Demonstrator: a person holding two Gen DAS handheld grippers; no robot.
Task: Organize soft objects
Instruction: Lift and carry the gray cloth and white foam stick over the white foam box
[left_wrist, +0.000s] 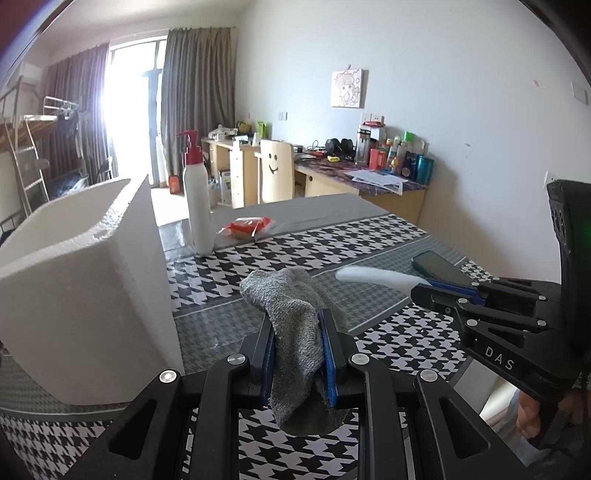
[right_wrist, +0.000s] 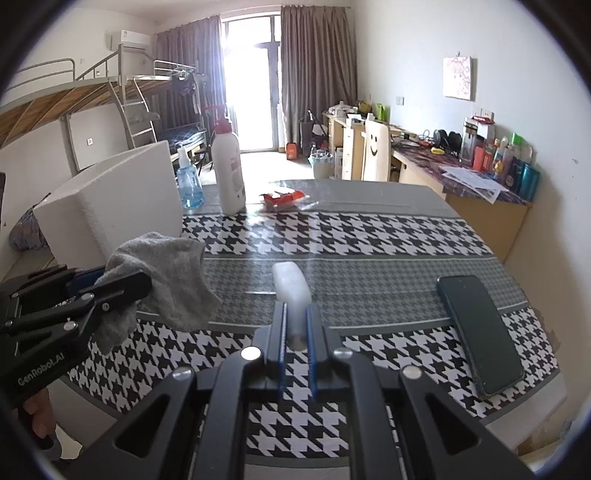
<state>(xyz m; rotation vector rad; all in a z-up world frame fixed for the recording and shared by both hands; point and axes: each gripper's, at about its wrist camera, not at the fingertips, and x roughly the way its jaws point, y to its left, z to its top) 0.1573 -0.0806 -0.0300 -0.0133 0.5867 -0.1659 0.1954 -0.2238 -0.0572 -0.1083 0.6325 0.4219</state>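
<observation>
Fingers of the left gripper (left_wrist: 297, 354) are clamped tight on a grey sock (left_wrist: 291, 314), which bunches above the pads and droops below them, lifted clear of the counter (left_wrist: 388, 236); fingers of the right gripper (right_wrist: 295, 332) are nearly closed on a white object (right_wrist: 291, 286), soft-looking but too blurred to identify, held out over the middle of the counter.

A white foam box (left_wrist: 85, 280) stands at the counter's left side, just beside the sock in the left view and the likely place for both items; a white pump bottle (left_wrist: 197, 206) and a blue sanitizer bottle (right_wrist: 189, 184) stand near the far edge behind it, with a red packet (left_wrist: 247, 227) lying close by; a phone (right_wrist: 480, 332) lies flat near the right edge.

Risks, judged from here: the sock's loose toe could catch on the box rim and spill outside if released low; the light foam box could slide or tip if a gripper knocks its wall; the two grippers, close together mid-counter, could collide if both head for the box at once; the pump bottle stands close enough to be toppled by a wide swing.
</observation>
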